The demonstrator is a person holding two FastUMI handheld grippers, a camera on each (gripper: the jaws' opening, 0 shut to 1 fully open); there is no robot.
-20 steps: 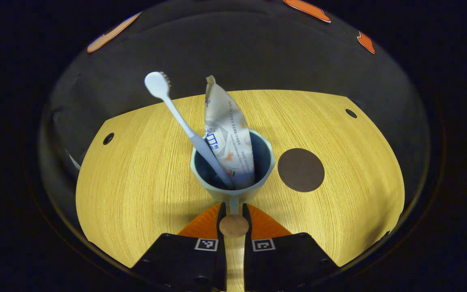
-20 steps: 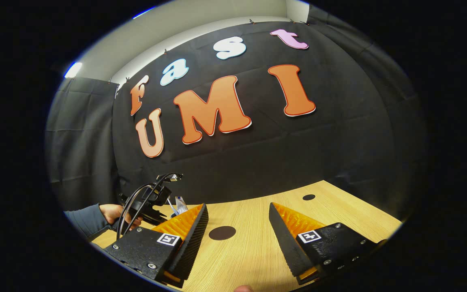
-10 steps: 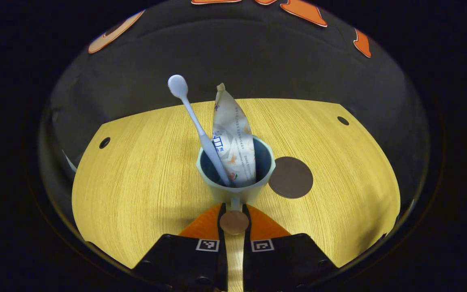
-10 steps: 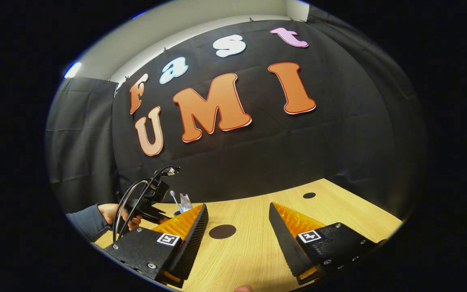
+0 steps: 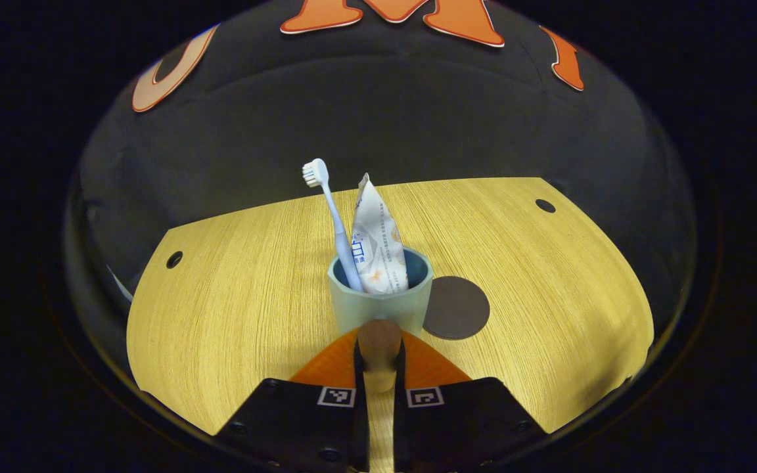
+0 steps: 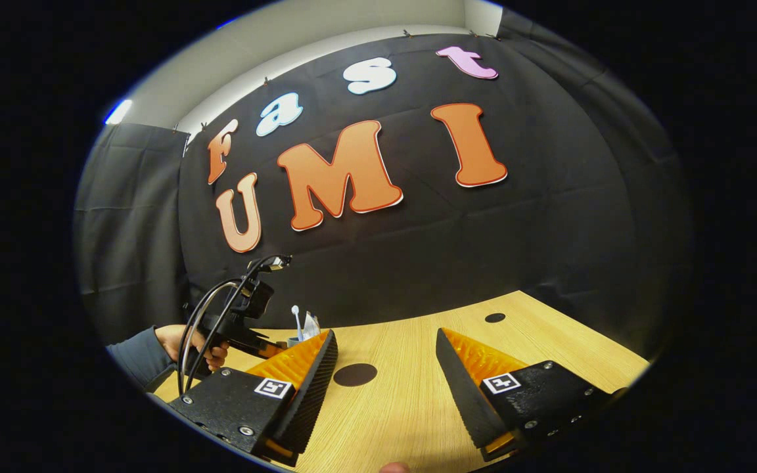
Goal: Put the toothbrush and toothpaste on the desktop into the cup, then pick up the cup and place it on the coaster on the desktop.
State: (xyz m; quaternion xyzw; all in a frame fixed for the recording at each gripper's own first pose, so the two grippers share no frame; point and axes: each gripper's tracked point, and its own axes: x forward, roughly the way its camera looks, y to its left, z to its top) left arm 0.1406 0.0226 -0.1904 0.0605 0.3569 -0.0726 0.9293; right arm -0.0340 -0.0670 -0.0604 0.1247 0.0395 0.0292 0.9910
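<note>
Cup [image 5: 380,307]: pale mint green outside, dark blue inside; round handle end tan. Toothbrush [image 5: 331,213]: light blue handle, white bristles. Toothpaste [image 5: 376,246]: white tube, blue print, small orange marks. Coaster [image 5: 458,307]: plain dark brown disc. Desktop [image 5: 240,295]: light yellow wood, fine straight grain, small black round holes near corners. Sleeve [image 6: 137,356]: dark grey-blue. Cables [image 6: 202,322] on left gripper [image 5: 378,358]: black. Square black-and-white markers on both gripper bodies.

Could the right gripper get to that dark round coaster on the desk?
Probably yes: the right gripper is open, and bare desk lies between its fingers and the coaster.
</note>
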